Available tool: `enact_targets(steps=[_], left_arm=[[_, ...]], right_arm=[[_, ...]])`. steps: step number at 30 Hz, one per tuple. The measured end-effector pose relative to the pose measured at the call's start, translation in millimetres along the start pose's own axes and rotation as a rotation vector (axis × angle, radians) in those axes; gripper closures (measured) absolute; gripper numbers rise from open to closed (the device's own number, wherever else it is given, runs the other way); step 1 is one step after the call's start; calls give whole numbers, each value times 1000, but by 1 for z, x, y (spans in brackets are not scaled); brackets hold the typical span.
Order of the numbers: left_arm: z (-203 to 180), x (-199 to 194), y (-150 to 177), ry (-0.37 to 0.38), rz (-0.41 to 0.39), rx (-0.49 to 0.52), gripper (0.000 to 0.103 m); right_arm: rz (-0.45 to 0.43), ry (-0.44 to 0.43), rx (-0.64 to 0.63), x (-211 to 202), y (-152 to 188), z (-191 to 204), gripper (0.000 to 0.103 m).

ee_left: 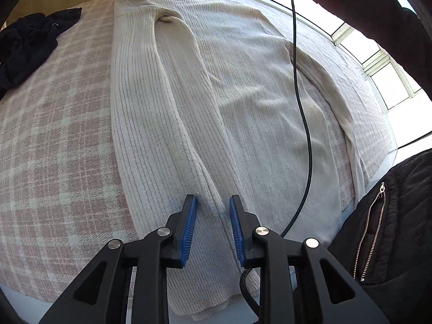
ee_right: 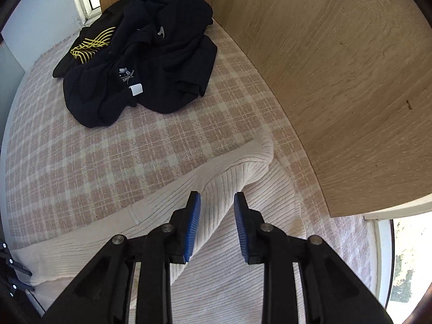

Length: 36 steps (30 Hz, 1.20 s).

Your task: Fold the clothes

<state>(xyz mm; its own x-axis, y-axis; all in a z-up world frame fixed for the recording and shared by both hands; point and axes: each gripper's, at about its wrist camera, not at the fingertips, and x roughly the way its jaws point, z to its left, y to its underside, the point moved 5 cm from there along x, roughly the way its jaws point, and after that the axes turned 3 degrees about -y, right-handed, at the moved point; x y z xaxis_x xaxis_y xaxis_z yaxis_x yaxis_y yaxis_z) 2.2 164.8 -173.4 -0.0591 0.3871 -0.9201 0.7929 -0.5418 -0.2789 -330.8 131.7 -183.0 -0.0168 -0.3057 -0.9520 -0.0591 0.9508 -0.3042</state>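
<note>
1. Through the left wrist camera I see my left tool pointing steeply down over the near end of a cream ribbed sweater; its blue pads stand apart, with a folded-in sleeve lying under the gap, and nothing is pinched.
2. The sweater lies spread flat on a pink and white checked blanket, one long edge already turned inward.
3. A black cable hangs across the sweater in that view, and a black zipped jacket fills the lower right corner.
4. My right tool hovers over the sweater's raised fold at the far corner; the pads are parted and the knit sits between them, but I see no pad pressing on it.
5. A heap of dark clothes sits well apart from the sweater on the blanket.
6. A wooden panel stands just beside the sweater's corner.
</note>
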Motion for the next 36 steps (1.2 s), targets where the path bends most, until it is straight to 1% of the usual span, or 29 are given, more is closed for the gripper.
enact_targets(steps=[1,2,3,5,6,8,10,12,13,15,17,19,20,21,23,25,27,28,30,31,32,33,34,36], left_arm=[[1,0,0,5,1,-4,79],[1,1,0,12,1,-9,79],[2,2,0,18,1,-13,79],[3,2,2,29,-3,-16,79],[3,2,2,32,-5,-17,79],[2,1,3,39,-8,-20,79],[2,1,3,44,-7,-21,78],[1,-1,3,38,-8,-12,78],[1,-2,2,34,-11,-8,78],[1,-5,-1,21,-27,-4,78],[3,-8,-3,15,-40,-5,78],[5,-9,-3,1,-42,-4,78],[6,-7,-2,1,-40,-6,78],[7,-6,-1,1,-38,-8,78],[8,-8,-1,5,-51,-22,78],[15,-20,0,-4,-89,-46,79],[24,-32,0,-2,-129,-77,79],[29,-37,-1,-2,-145,-91,79],[37,-42,0,-17,-156,-100,79],[38,-41,1,-22,-151,-91,80],[38,-40,2,-24,-144,-82,80],[36,-35,5,-10,-128,-70,80],[34,-30,10,2,-106,-58,80],[28,-17,22,-5,-52,-27,80]], right_arm=[[7,-6,21,4,-3,-3,77],[27,8,37,10,-3,-7,77],[64,52,46,18,0,-13,77],[99,62,73,29,9,-24,78],[95,34,93,28,10,-28,77],[57,-6,127,13,10,-36,77],[0,-17,139,-8,4,-39,77],[-69,-52,105,-26,-5,-31,77],[-80,-60,86,-26,-9,-27,77],[-86,-65,51,-21,-18,-17,77],[-33,-33,21,2,-21,-12,78],[34,10,20,26,-16,-14,82],[28,9,31,30,-14,-15,81],[8,0,46,32,-12,-17,81],[7,-5,61,25,-12,-17,83],[-53,-4,83,5,-13,-19,90],[-80,-34,118,-7,-11,-20,92],[-74,-43,118,-8,-9,-18,92],[-20,-12,72,3,-1,-9,92],[27,24,42,14,6,-5,92],[37,49,27,18,10,-4,92],[34,69,17,19,13,-3,92],[40,72,34,17,14,-3,92],[3,34,54,-1,18,5,92]])
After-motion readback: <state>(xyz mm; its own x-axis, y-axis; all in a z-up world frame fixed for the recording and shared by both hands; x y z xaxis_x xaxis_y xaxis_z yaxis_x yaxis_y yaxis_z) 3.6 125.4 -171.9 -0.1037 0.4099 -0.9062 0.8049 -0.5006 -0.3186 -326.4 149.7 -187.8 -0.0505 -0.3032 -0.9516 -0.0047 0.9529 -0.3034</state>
